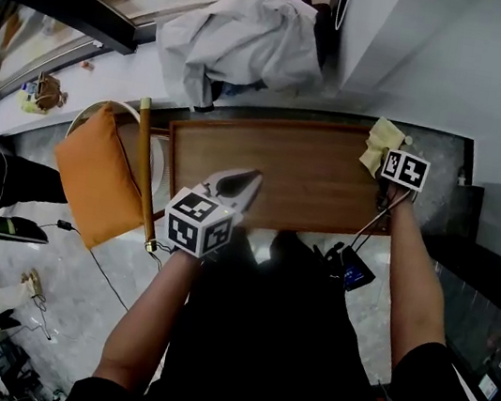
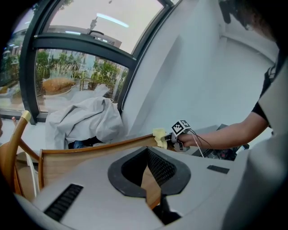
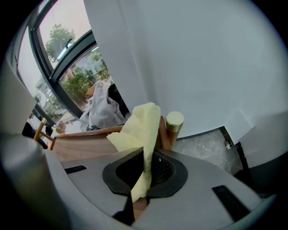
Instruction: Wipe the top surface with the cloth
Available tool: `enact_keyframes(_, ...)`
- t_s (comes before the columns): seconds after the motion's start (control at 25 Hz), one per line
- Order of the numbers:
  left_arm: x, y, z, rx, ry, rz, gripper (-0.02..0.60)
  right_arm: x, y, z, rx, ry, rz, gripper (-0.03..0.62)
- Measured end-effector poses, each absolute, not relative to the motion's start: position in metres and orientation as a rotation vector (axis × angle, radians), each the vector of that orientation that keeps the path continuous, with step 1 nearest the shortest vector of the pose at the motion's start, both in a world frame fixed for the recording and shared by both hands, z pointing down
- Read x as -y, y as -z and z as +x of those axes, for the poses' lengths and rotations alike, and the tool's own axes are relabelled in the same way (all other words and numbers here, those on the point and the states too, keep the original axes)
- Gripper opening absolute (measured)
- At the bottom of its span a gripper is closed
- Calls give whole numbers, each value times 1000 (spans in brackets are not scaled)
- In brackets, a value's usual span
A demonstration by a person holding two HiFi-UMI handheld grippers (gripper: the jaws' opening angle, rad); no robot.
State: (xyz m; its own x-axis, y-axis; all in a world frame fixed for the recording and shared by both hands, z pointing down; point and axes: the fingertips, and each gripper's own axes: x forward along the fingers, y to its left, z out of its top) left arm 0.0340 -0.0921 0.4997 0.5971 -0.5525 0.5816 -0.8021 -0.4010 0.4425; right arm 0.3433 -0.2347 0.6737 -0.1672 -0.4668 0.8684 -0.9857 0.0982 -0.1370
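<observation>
A wooden table top (image 1: pixel 301 180) with a raised rim lies below me. My right gripper (image 1: pixel 387 158) hovers at its far right corner, shut on a pale yellow cloth (image 1: pixel 380 142). In the right gripper view the cloth (image 3: pixel 140 123) stands up from between the jaws of that gripper (image 3: pixel 147 158) and hangs over the table edge (image 3: pixel 85 144). My left gripper (image 1: pixel 247 182) is over the table's near edge, left of centre, shut and holding nothing. The left gripper view looks past the left gripper (image 2: pixel 147 153) across the top (image 2: pixel 85 158) to the cloth (image 2: pixel 159 136).
A chair with an orange cushion (image 1: pixel 98 174) and a wooden post (image 1: pixel 146 173) stands left of the table. A heap of grey-white fabric (image 1: pixel 244 37) lies behind it on a sill. A brass-capped post (image 3: pixel 174 122) and white wall (image 1: pixel 446 56) border the far right corner. Cables and a black device (image 1: pixel 353 269) lie on the floor.
</observation>
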Motion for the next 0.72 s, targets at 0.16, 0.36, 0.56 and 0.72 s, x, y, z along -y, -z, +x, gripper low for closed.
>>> enact_keyframes(0.16,92,-497,29,1075,-427,2111,9,234,-659,326,1786,-1045,1454,32)
enact_keyframes(0.36,84,-487,-2,1121,-397,2106,9,224,-629,218,2002,-1068,1278,32)
enact_keyframes(0.56,66,-474,-67,1205,-381,2084,9,202,-606,67,2186,-1064,1036,32)
enact_keyframes(0.72,53,-468,-123,1269,-368,2049,9,180,-597,-29,2250,-1078,906,32)
